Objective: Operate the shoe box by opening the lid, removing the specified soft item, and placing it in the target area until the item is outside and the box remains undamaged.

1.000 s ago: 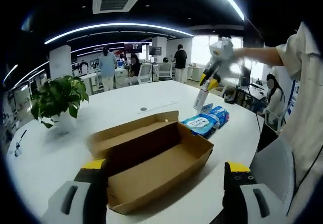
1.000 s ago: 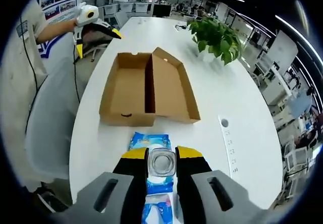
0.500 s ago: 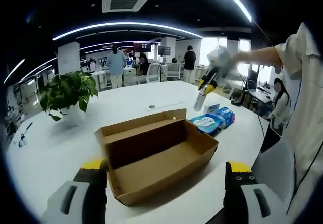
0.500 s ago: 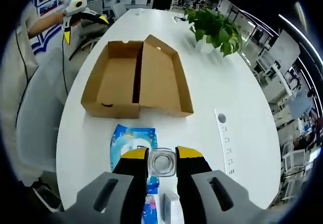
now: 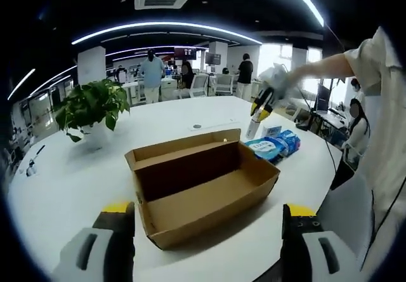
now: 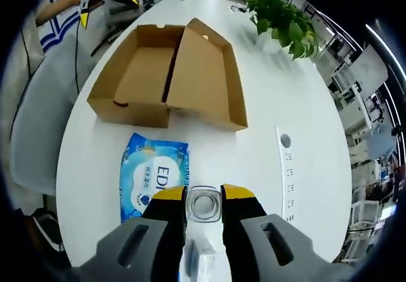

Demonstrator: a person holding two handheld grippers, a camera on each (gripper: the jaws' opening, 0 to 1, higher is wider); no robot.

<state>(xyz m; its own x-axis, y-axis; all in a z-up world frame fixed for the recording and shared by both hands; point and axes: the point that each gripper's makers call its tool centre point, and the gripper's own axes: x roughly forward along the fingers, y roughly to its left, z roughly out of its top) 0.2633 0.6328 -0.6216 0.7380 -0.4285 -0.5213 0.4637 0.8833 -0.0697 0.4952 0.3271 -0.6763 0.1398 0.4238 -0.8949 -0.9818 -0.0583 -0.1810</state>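
An open cardboard shoe box [image 5: 203, 187] lies on the white table [image 5: 70, 174], lid folded back and nothing showing inside. My left gripper [image 5: 208, 237] hangs in front of it, jaws wide apart and holding nothing. From above, the box [image 6: 168, 75] lies beyond a blue soft pack of wet wipes [image 6: 154, 177] that rests flat on the table. My right gripper [image 6: 203, 196] is shut on a clear bottle [image 6: 203, 206] just right of that pack. In the left gripper view the right gripper [image 5: 260, 112] holds the bottle [image 5: 252, 128] above the blue packs [image 5: 273, 145].
A potted plant [image 5: 89, 104] stands at the table's far side, also seen as the plant [image 6: 282, 18]. A socket strip [image 6: 287, 167] is set into the table right of the box. The left gripper [image 6: 106, 9] hovers past the box. Office chairs and people stand behind.
The right gripper with the bottle has drawn back from the box, so the wipes pack now lies to its left. The left gripper's view has shifted slightly; its jaws stay wide.
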